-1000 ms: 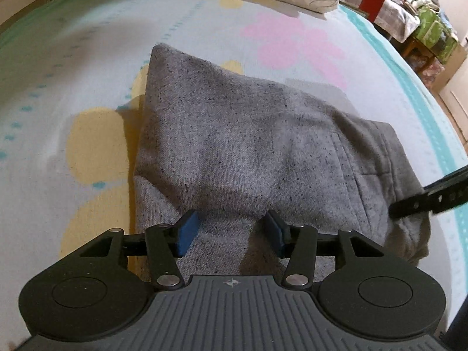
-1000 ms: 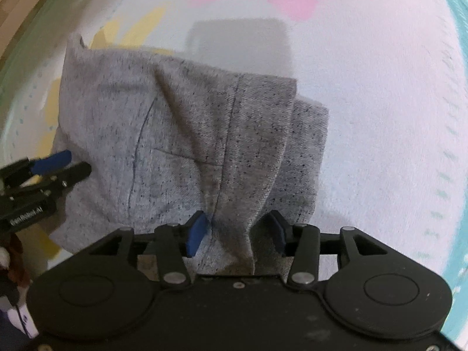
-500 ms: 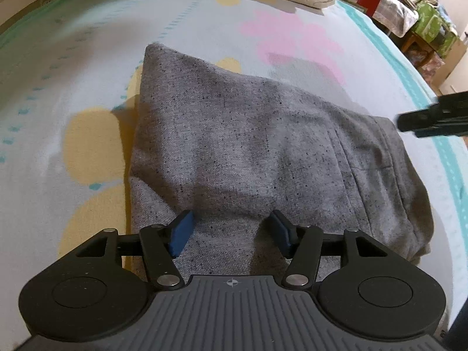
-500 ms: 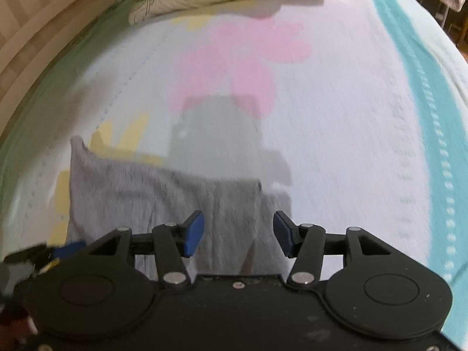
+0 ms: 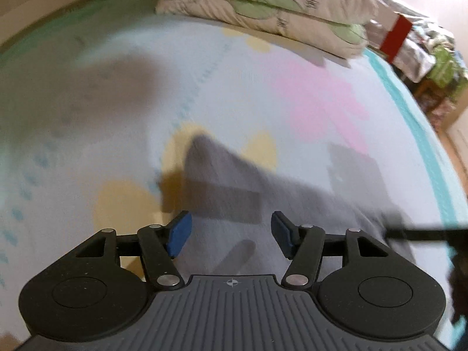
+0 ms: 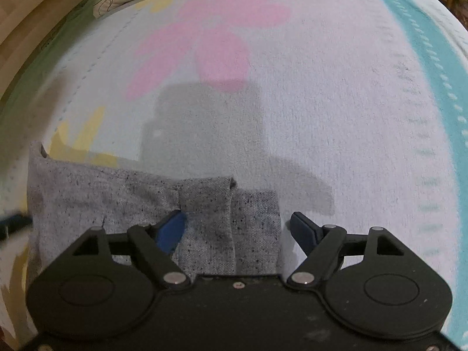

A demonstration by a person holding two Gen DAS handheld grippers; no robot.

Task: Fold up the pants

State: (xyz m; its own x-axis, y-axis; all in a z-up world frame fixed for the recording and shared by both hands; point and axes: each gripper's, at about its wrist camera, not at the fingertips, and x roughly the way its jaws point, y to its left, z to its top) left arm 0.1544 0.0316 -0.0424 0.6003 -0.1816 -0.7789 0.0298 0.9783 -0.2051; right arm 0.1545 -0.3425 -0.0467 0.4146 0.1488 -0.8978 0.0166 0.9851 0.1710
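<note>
The grey pants (image 5: 234, 193) lie folded into a compact rectangle on the bed; they also show in the right wrist view (image 6: 117, 193). My left gripper (image 5: 229, 235) is open and empty above the near edge of the pants; this view is blurred. My right gripper (image 6: 238, 229) is open and empty above the right end of the fold, where layered edges show. The right gripper's dark finger (image 5: 424, 234) crosses the right side of the left wrist view. The left gripper's tip (image 6: 13, 223) shows blurred at the left edge of the right wrist view.
The bed sheet (image 6: 321, 117) is pale with pink and yellow flowers and a teal stripe (image 6: 433, 58) on the right. Stacked leaf-print pillows (image 5: 263, 8) lie at the head. Cluttered furniture (image 5: 424, 49) stands beyond the bed's right side. A wooden headboard (image 6: 26, 14) is at far left.
Both grippers have lifted and pulled back from the pants, with both views tilting up toward the pillows. Both have opened wider. The pants stay folded on the bed.
</note>
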